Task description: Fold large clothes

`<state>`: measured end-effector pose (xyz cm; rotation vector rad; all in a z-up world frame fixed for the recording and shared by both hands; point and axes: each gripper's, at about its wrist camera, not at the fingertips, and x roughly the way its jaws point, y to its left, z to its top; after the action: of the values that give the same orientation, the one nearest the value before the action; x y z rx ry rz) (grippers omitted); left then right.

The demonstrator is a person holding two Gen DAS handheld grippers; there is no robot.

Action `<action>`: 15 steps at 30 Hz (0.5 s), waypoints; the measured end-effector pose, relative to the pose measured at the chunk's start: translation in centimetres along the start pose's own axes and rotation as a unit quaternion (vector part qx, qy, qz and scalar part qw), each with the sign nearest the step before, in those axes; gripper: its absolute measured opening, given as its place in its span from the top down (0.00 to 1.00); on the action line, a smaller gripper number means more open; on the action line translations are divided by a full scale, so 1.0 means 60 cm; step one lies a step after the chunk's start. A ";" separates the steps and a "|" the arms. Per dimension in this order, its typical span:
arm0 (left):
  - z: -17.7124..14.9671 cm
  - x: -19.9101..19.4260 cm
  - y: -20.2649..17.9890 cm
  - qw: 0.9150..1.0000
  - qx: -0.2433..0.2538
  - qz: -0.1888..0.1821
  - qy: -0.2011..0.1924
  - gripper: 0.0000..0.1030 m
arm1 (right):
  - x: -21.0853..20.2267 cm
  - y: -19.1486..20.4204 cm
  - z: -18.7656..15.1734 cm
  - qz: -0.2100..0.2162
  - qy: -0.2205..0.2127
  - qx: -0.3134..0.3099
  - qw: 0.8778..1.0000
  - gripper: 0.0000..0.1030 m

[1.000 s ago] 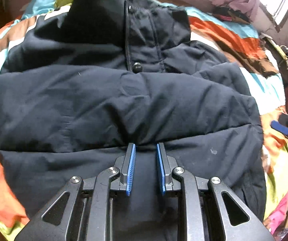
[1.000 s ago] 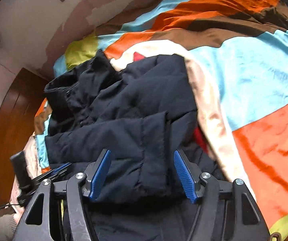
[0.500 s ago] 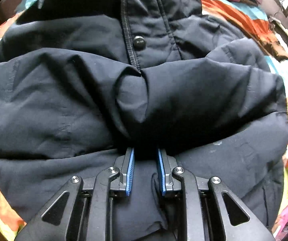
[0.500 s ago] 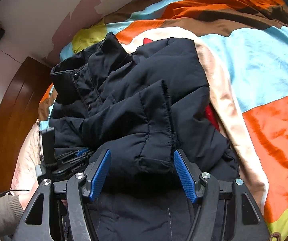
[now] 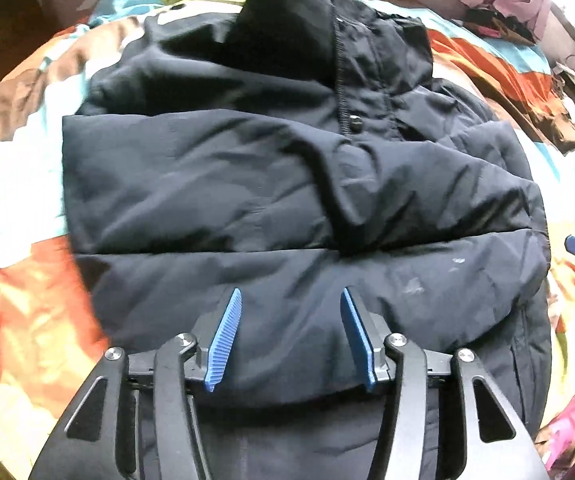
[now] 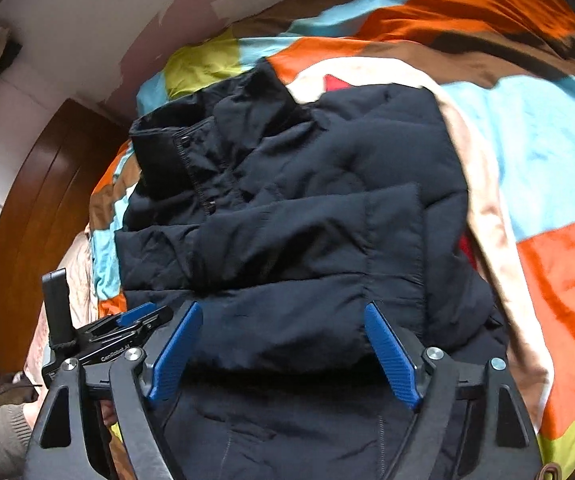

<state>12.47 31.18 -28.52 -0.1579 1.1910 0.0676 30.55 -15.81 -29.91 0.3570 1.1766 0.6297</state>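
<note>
Bedding came first: a patchwork bedspread of orange, blue, brown and lime blocks [image 6: 547,128] carried the bulky black padded jacket [image 5: 287,184], which lay near its headboard edge, collar [image 5: 287,20] farthest from the cameras, the padded lower part doubled up over the chest. Both tools hovered just above the fold, the left gripper [image 5: 291,336] and right gripper [image 6: 283,352] each spread apart, holding nothing. Pressing the puffy fold flat (it looked springy) seemed the wise next step before gripping the doubled edge again.
</note>
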 end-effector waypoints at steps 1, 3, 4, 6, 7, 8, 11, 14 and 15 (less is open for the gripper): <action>-0.005 -0.007 -0.003 1.000 0.000 0.003 -0.001 0.55 | 0.003 0.005 0.002 -0.001 0.002 -0.004 1.000 0.16; -0.010 -0.020 0.010 1.000 -0.001 0.005 -0.002 0.54 | 0.011 0.024 0.006 -0.005 0.013 -0.015 1.000 0.13; -0.008 -0.024 0.009 1.000 -0.002 0.005 -0.003 0.53 | 0.014 0.030 0.008 -0.006 0.015 -0.018 1.000 0.11; -0.002 -0.030 0.007 1.000 -0.005 0.005 -0.005 0.46 | 0.021 0.046 0.013 -0.007 0.022 -0.027 0.999 0.10; 0.001 -0.033 0.009 1.000 -0.007 0.004 -0.008 0.45 | 0.024 0.053 0.016 -0.007 0.026 -0.031 0.999 0.09; 0.006 -0.038 0.012 1.000 -0.007 0.001 -0.012 0.45 | 0.028 0.061 0.019 -0.009 0.031 -0.034 0.999 0.09; 0.033 -0.052 0.016 1.000 -0.004 -0.004 -0.022 0.45 | 0.041 0.077 0.034 -0.006 0.051 -0.030 0.998 0.09; 0.073 -0.064 0.025 0.999 -0.005 -0.009 -0.033 0.45 | 0.046 0.082 0.050 -0.006 0.055 -0.024 0.998 0.09; 0.090 -0.068 0.028 0.999 -0.009 -0.012 -0.037 0.45 | 0.046 0.082 0.056 -0.008 0.053 -0.022 0.998 0.09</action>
<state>15.69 33.85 -22.90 -0.1845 1.1152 0.0624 33.02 -10.07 -27.99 0.2778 1.2641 0.6659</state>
